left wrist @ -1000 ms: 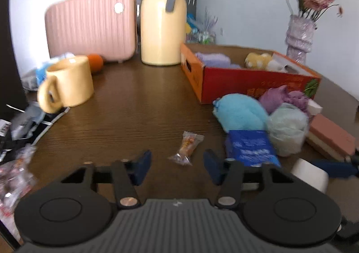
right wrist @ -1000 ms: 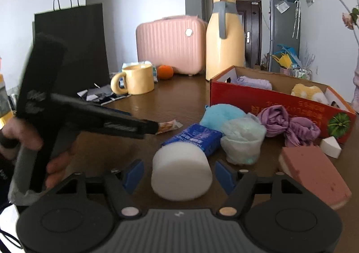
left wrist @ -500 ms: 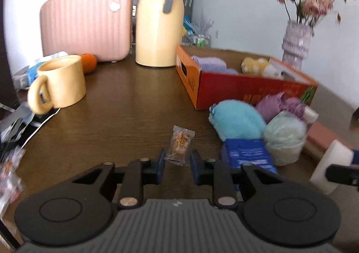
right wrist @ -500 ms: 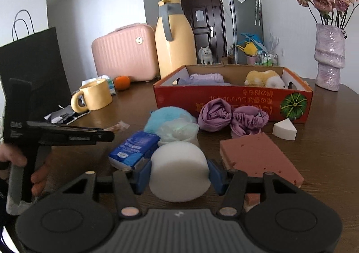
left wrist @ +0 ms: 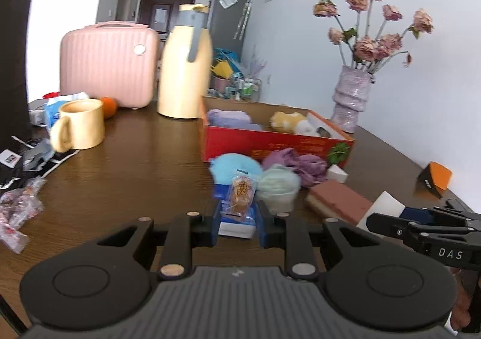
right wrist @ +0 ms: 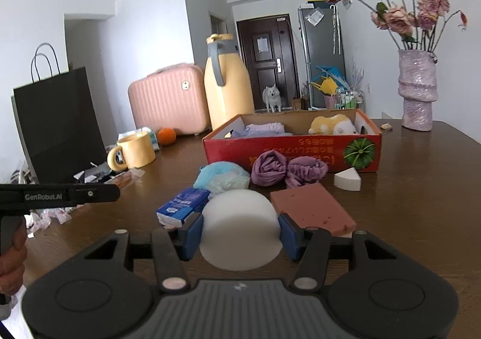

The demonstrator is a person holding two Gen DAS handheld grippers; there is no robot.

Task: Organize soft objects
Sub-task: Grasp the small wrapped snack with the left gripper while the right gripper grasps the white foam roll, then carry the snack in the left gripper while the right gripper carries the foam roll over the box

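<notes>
My left gripper (left wrist: 239,226) is shut on a small wrapped snack (left wrist: 241,195) and holds it above the table. My right gripper (right wrist: 240,232) is shut on a white round sponge (right wrist: 240,229), lifted off the table. A red cardboard box (right wrist: 294,151) holds a purple cloth (right wrist: 264,128) and a yellow plush toy (right wrist: 330,125). In front of it lie a blue puff (right wrist: 218,172), purple cloths (right wrist: 285,170), a pink sponge block (right wrist: 309,209), a white wedge sponge (right wrist: 347,179) and a blue tissue pack (right wrist: 183,206).
A yellow mug (right wrist: 133,151), an orange (right wrist: 166,136), a pink case (right wrist: 168,100) and a yellow thermos jug (right wrist: 227,87) stand at the back left. A black paper bag (right wrist: 57,125) stands left. A vase of flowers (right wrist: 416,95) stands at the back right.
My left gripper closed on the snack and lifted it off the table. My right gripper closed on the white sponge and raised it.
</notes>
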